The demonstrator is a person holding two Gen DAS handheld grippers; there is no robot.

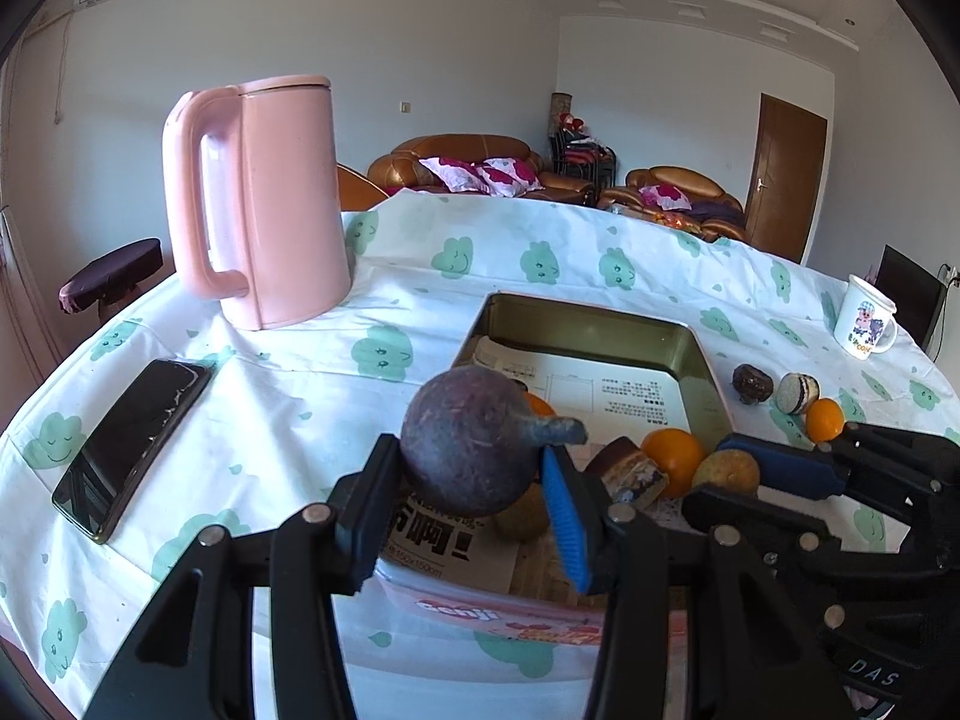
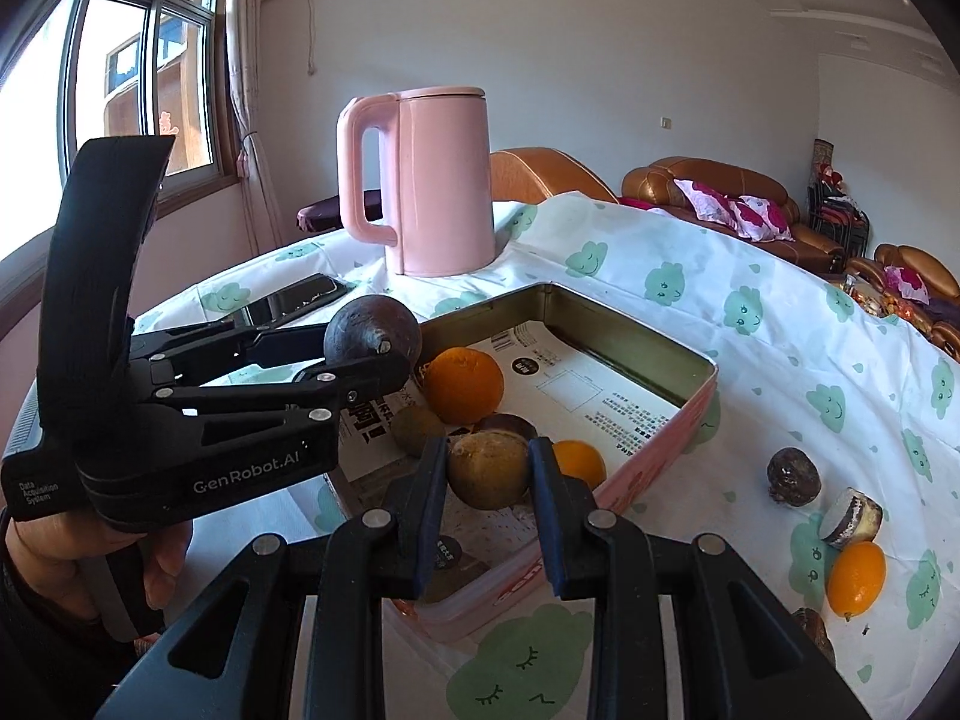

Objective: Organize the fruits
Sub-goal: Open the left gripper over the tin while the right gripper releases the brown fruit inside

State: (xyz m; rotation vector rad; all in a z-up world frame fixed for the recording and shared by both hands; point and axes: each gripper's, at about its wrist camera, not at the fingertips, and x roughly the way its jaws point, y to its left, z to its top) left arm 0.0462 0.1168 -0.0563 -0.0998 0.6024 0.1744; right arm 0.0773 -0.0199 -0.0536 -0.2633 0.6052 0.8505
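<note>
My left gripper (image 1: 474, 468) is shut on a dark purple round fruit (image 1: 465, 438) with a stub stem, held above the near left corner of the pink tin box (image 1: 591, 324); it also shows in the right wrist view (image 2: 372, 333). My right gripper (image 2: 489, 468) is shut on a brownish-yellow round fruit (image 2: 489, 468) over the box's near end; that fruit shows in the left wrist view (image 1: 729, 471). Inside the box lie a large orange (image 2: 462, 384), a small orange (image 2: 579, 462) and a kiwi (image 2: 417, 429). On the cloth to the right lie a dark fruit (image 2: 792, 476), a cake piece (image 2: 851, 516) and a kumquat (image 2: 855, 579).
A pink kettle (image 1: 264, 198) stands at the back left. A phone (image 1: 135, 444) lies on the cloth at the left. A white mug (image 1: 867, 315) stands at the far right. Newspaper lines the box. A sofa and a door are behind the table.
</note>
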